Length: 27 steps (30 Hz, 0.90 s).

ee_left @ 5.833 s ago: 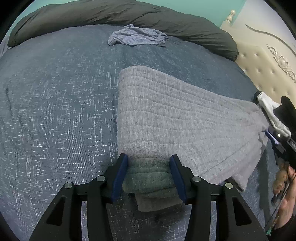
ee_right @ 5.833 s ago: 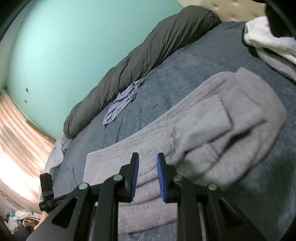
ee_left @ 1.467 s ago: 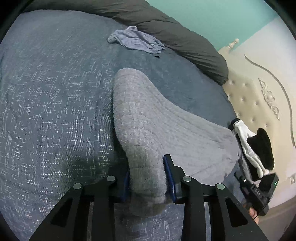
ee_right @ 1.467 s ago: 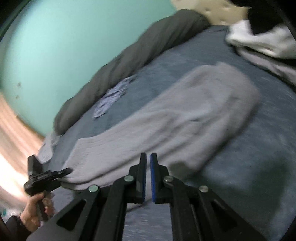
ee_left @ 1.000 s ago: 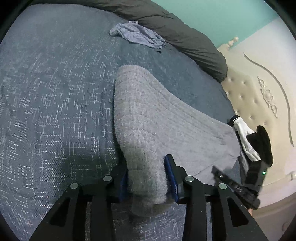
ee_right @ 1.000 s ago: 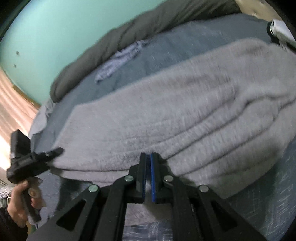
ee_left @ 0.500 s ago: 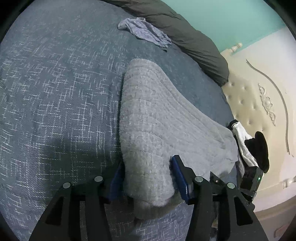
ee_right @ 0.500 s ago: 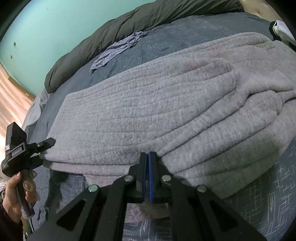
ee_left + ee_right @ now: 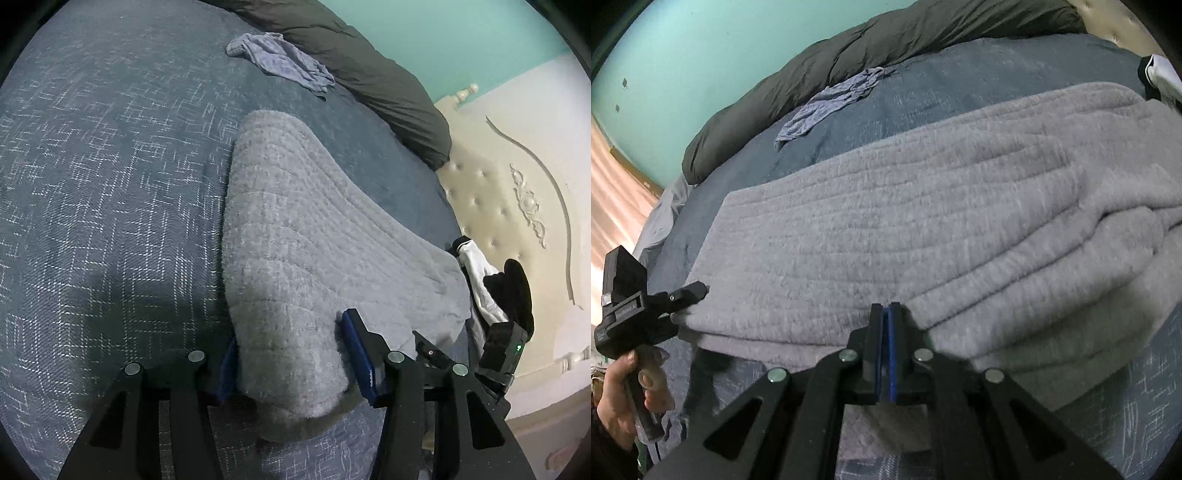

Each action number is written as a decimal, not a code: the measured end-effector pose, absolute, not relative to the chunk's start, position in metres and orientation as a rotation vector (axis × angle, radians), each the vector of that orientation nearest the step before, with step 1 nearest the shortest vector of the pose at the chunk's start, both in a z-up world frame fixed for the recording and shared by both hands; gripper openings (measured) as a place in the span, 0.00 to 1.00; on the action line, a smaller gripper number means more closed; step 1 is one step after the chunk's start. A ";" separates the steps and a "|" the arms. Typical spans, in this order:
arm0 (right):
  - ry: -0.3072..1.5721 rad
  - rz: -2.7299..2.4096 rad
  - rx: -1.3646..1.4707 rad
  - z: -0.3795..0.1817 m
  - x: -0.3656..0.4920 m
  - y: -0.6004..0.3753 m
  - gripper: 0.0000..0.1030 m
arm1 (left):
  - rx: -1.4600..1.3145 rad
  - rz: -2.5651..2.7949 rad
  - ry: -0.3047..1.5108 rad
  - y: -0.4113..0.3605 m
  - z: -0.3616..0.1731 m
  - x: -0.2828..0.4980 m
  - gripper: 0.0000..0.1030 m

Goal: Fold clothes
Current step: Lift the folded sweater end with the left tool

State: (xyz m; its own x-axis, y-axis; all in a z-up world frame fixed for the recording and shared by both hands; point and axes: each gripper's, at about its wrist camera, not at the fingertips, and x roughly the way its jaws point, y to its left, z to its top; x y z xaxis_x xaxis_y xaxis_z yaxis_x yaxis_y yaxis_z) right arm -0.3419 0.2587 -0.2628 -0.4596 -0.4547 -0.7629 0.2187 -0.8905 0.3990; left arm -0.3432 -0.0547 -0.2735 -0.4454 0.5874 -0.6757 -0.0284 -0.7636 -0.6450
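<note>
Fuzzy grey ribbed garment (image 9: 295, 236) lay folded lengthwise near the bed's (image 9: 92, 184) near edge, more folds likely left; left claw (image 9: 291, 354) half-open around its end, right claw (image 9: 885, 325) pinched shut at its edge.

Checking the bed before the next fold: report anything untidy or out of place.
A blue-grey garment lies crumpled against the dark duvet, unfolded. The grey sweater bunches into loose ridges at its right end. A black-and-white garment sits heaped by the headboard.
</note>
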 end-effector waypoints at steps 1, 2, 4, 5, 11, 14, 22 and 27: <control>-0.348 -2.360 1.346 -0.263 -0.340 0.259 0.00 | -1.381 2.246 -0.804 -0.054 -0.274 -0.345 0.53; -0.381 -2.357 1.335 -0.262 -0.338 0.264 0.00 | -1.386 2.243 -0.809 -0.054 -0.275 -0.346 0.53; -0.456 -2.351 1.305 -0.259 -0.334 0.274 0.00 | -1.388 2.239 -0.828 -0.055 -0.277 -0.348 0.54; -0.482 -2.375 1.284 -0.255 -0.332 0.280 0.00 | -1.389 2.242 -0.829 -0.055 -0.277 -0.348 0.54; -0.634 -2.522 1.168 -0.240 -0.318 0.324 0.01 | -1.383 2.272 -0.828 -0.051 -0.272 -0.350 0.49; -0.662 -2.538 1.158 -0.241 -0.315 0.335 0.02 | -1.373 2.301 -0.820 -0.049 -0.265 -0.350 0.39; -0.689 -2.569 1.141 -0.239 -0.306 0.362 0.02 | -1.294 2.338 -0.771 -0.022 -0.219 -0.349 0.28; -0.722 -2.570 1.132 -0.240 -0.296 0.387 0.02 | -1.252 2.332 -0.718 0.012 -0.182 -0.354 0.27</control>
State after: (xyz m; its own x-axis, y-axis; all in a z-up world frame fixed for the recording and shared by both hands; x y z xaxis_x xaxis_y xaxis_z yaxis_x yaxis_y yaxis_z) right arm -0.2963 0.3867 -0.2399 -0.6705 -0.4042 -0.6222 0.0211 -0.8486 0.5285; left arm -0.3544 0.0120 -0.1819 -0.5212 0.5601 -0.6440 -0.1012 -0.7898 -0.6050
